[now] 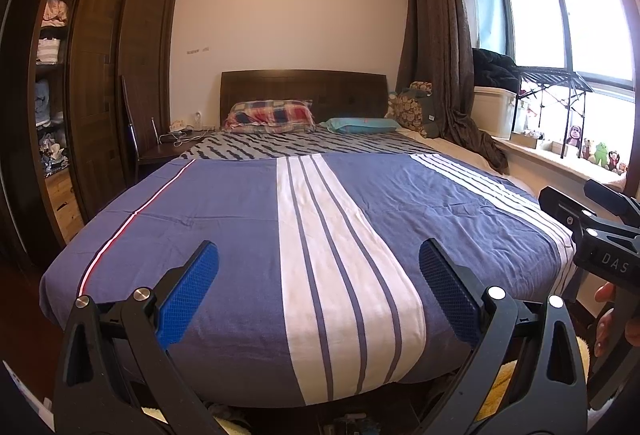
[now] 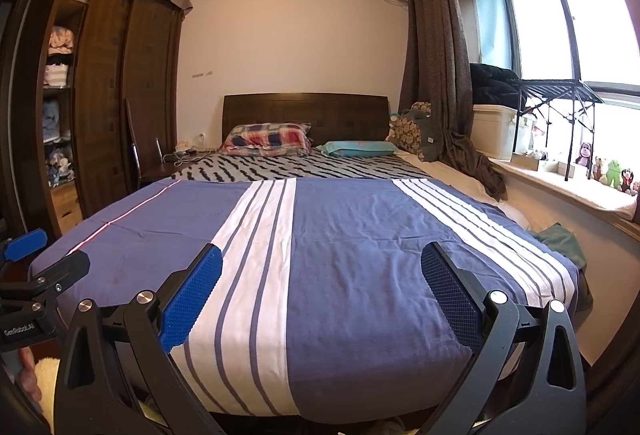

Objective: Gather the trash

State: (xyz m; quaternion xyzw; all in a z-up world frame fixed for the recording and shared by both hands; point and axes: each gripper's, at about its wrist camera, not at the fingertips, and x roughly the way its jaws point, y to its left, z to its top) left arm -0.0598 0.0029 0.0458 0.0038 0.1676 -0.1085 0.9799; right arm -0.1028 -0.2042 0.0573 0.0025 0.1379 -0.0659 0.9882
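Search step: left gripper (image 1: 319,289) and right gripper (image 2: 322,291), jaws apart, empty, over bed (image 2: 352,235); next, locate trash

Left gripper (image 1: 319,291) wide apart, empty; right gripper (image 2: 321,293) likewise, side by side.

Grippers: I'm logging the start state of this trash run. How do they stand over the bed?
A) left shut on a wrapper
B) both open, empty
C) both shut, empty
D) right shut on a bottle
B: the left gripper and right gripper both show jaws spread wide with only the striped bedspread between them.
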